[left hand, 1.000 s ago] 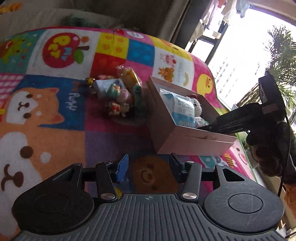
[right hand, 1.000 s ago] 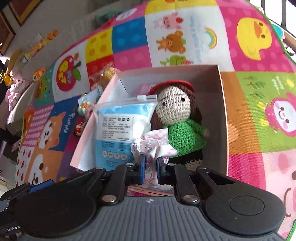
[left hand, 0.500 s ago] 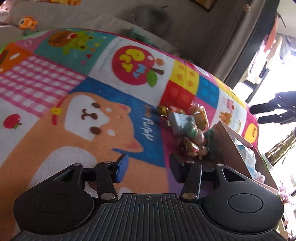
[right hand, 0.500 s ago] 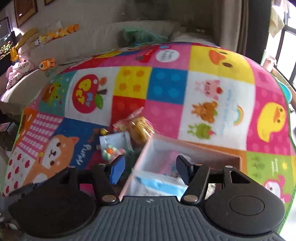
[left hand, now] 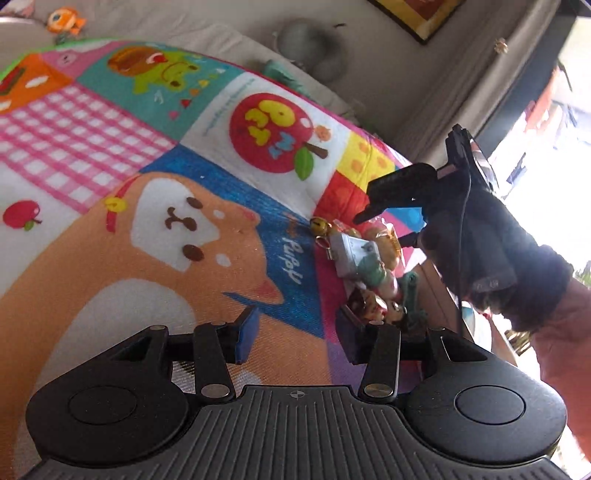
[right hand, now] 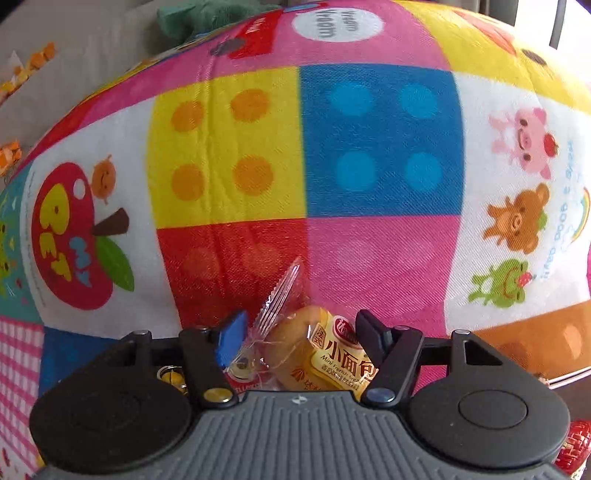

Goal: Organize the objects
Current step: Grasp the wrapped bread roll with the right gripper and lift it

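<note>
A pile of small toys and packets [left hand: 369,273] lies on the colourful play mat [left hand: 147,221], beside the cardboard box [left hand: 439,295], whose edge shows at the right. My left gripper [left hand: 299,332] is open and empty, low over the mat, left of the pile. My right gripper [right hand: 299,332] is open, its fingers on either side of a wrapped mini bread packet [right hand: 325,354] in the pile. In the left wrist view the right gripper [left hand: 391,199] hangs just above the pile.
A small gold bell [left hand: 319,225] lies at the pile's far end. A grey sofa with a green cloth [right hand: 195,18] and an orange plush fish [left hand: 64,22] borders the mat's far side. A bright window is at the right.
My right gripper let go of the pink cloth in the box, opened, and moved left and down over the bread packet. My left gripper swung left, away from the box.
</note>
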